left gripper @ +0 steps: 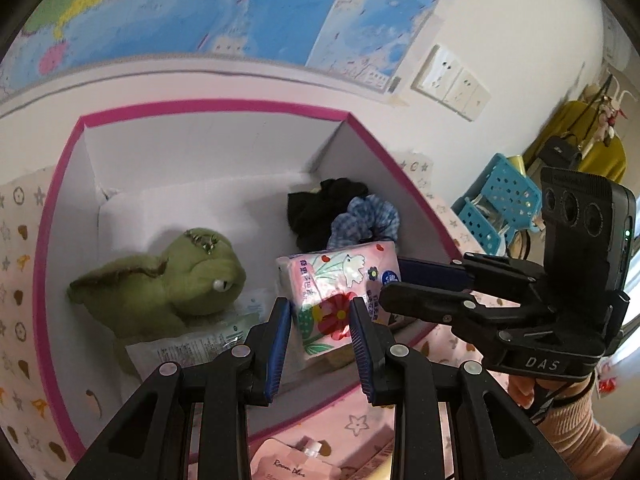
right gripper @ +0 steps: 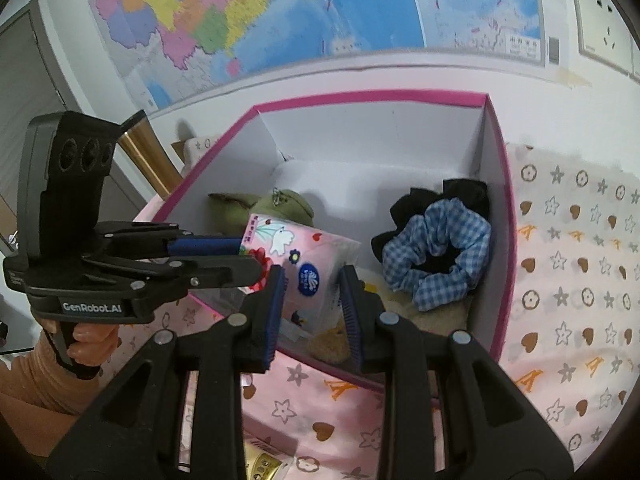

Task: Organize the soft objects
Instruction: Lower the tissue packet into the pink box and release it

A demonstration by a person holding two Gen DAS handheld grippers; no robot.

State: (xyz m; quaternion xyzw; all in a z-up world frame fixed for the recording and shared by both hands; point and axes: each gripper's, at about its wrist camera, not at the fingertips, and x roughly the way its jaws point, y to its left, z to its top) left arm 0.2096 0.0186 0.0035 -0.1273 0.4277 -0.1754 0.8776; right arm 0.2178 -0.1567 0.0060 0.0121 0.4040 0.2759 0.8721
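Observation:
A pink-rimmed white box [left gripper: 60,184] [right gripper: 496,240] stands on a patterned pink cloth. Inside lie a green plush toy [left gripper: 168,280] [right gripper: 280,204], a black scrunchie [left gripper: 316,208] [right gripper: 460,192] and a blue checked scrunchie [left gripper: 368,220] [right gripper: 440,256]. A pink flowered tissue pack [left gripper: 340,292] [right gripper: 316,268] is held over the box's near side between the fingers of both grippers. My left gripper [left gripper: 320,320] [right gripper: 248,252] and my right gripper [right gripper: 312,292] [left gripper: 396,280] each press it from two sides.
A flat plastic packet [left gripper: 192,344] lies in the box under the plush. A pink pouch [left gripper: 292,464] lies on the cloth near the front. Blue plastic baskets [left gripper: 500,204] stand to the right. A map [right gripper: 280,12] hangs on the wall behind.

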